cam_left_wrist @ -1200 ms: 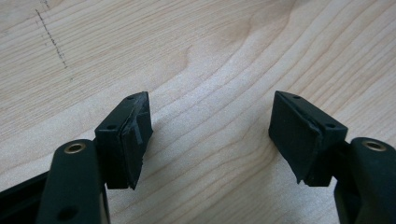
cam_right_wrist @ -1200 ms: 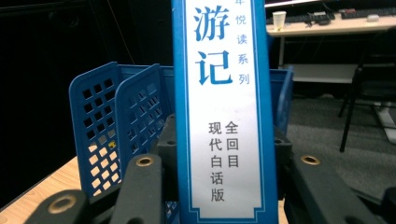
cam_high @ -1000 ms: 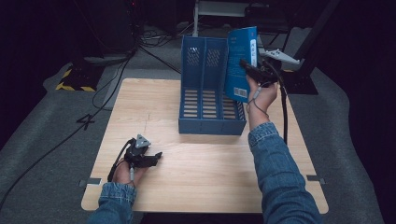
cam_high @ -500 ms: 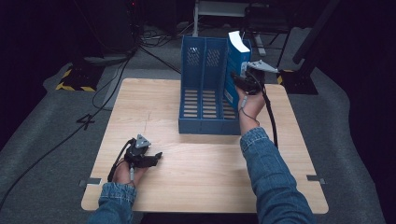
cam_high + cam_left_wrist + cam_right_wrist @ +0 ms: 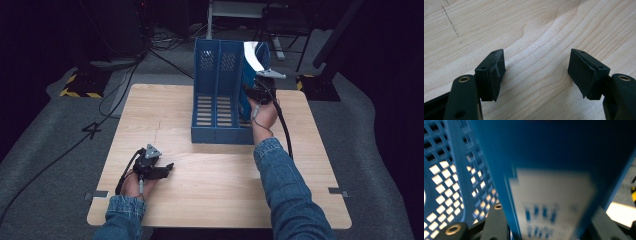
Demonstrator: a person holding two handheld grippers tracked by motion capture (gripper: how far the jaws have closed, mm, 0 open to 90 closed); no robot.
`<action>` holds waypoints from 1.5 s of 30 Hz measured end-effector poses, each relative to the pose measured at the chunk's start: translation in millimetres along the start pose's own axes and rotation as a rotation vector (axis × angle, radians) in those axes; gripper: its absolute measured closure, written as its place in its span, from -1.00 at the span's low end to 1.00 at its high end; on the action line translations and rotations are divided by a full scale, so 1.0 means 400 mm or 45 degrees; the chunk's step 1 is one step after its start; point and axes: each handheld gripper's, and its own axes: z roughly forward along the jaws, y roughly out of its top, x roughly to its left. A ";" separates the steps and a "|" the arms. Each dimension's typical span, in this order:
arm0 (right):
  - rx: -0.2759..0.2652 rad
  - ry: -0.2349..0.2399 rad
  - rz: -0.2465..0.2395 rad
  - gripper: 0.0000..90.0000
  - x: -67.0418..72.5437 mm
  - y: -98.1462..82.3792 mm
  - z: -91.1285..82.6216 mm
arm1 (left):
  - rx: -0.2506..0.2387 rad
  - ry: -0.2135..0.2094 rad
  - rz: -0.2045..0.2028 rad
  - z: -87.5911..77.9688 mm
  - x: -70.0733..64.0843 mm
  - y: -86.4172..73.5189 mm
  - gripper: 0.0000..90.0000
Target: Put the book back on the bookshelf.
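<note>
Blue glossy book (image 5: pixel 256 60), clamped in the right tool (image 5: pixel 254 92), enters the blue plastic slotted file rack (image 5: pixel 215 100); a tilt could snag its divider. Left tool (image 5: pixel 167 167) rests apart.

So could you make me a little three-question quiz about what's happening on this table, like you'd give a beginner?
1. True or false: the left gripper is holding something.
2. Which slot of the blue file rack is the blue book going into? A) the leftmost B) the rightmost C) none, it lies flat on the table
3. Fill in: the right gripper is shut on the ____.

Key
1. False. In the left gripper view its jaws stand apart over bare wood, with nothing between them.
2. B. The high view shows the book upright at the rack's right end.
3. Book. The right gripper view shows its jaws on either side of the cover.
</note>
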 end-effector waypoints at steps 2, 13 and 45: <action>0.065 0.000 0.010 0.33 -0.004 -0.016 0.018 | 0.005 -0.001 0.009 -0.001 0.001 0.001 -0.33; 0.017 -0.019 0.013 0.32 -0.003 -0.032 0.020 | 0.000 -0.007 0.012 0.000 0.000 0.000 -0.33; -0.125 0.151 -0.033 -0.02 -0.051 0.023 -0.151 | 0.020 -0.004 -0.004 -0.005 0.000 -0.006 -0.51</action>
